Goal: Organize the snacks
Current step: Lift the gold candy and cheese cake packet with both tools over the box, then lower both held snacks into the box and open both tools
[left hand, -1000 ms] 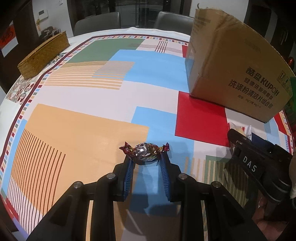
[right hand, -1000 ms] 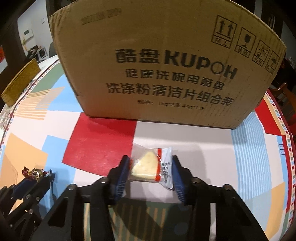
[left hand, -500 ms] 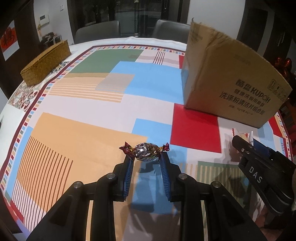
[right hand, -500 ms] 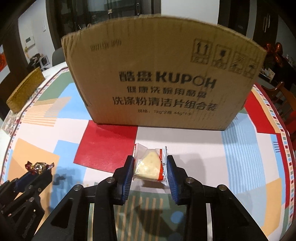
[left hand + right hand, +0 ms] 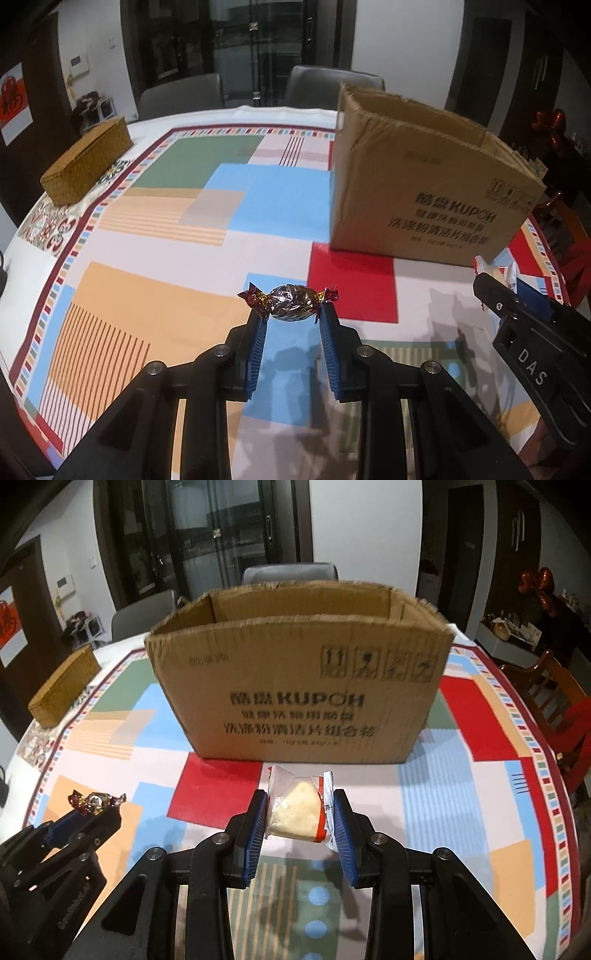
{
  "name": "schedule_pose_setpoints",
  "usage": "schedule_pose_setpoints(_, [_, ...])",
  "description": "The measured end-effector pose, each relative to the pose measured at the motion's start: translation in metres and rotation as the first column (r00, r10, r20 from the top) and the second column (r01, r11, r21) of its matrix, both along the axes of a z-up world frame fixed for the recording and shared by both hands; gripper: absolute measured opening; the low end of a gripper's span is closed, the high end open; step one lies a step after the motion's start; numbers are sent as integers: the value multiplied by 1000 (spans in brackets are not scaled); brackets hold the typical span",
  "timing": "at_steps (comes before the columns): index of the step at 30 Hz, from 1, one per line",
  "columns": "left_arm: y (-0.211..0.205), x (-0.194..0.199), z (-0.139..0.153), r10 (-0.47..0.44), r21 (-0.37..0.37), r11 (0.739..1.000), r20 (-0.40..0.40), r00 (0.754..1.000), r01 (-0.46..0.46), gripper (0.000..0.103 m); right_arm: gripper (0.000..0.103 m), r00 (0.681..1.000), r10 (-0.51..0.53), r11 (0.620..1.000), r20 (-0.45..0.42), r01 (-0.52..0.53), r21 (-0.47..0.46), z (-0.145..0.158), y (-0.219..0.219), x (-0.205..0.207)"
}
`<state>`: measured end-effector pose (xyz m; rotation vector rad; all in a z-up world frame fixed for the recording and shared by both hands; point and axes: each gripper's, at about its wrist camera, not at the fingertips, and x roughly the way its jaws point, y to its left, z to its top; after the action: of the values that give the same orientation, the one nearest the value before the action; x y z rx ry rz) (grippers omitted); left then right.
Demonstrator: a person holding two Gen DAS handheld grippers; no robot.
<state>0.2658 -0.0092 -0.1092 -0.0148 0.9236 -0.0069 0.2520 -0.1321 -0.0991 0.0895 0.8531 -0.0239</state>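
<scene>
My left gripper [image 5: 291,314] is shut on a foil-wrapped candy [image 5: 291,305] with red twisted ends, held above the table. My right gripper [image 5: 300,812] is shut on a clear packet with a pale yellow pastry [image 5: 297,806], also held above the table. An open cardboard box [image 5: 299,686] with KUPOH print stands just beyond the pastry; in the left wrist view the box [image 5: 424,192] is to the far right. The left gripper and candy [image 5: 94,801] show at the lower left of the right wrist view. The right gripper [image 5: 509,284] shows at the right edge of the left wrist view.
The round table has a colourful patchwork cloth [image 5: 166,229]. A woven rattan box [image 5: 88,158] lies at the far left edge. Grey chairs [image 5: 332,83] stand behind the table. A wooden chair [image 5: 554,690] is at the right.
Both grippers have risen with their snacks, so the box top and its open inside now show. The right gripper closed on the pastry packet a second ago.
</scene>
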Motion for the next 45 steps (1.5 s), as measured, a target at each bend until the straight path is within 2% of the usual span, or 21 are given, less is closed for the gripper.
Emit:
schedule_pose_setpoints(2, [-4,0,6,-10,2,1000,12,1000,10,29,36,1000,-5,1000,19,5,5,7,-23,0])
schedule_pose_setpoints(13, [-26,10,48,-68,6,998,92,993,68,29,36,990,-31,1000,135,31,5,61,-48,-4])
schedule_pose_setpoints(29, [-48,49,110,-139,-4,990,223,965,144,29,36,973,-30,999,229,34,-16,103,-70,17])
schedule_pose_setpoints(36, [-57,72,125,-172,8,984,253,952,175,29,36,966,-27,999,258,36,-30,116,-78,35])
schedule_pose_setpoints(45, [-64,101,129,-221,28,975,284,933,222,29,36,962,-6,999,273,20,-45,121,-81,60])
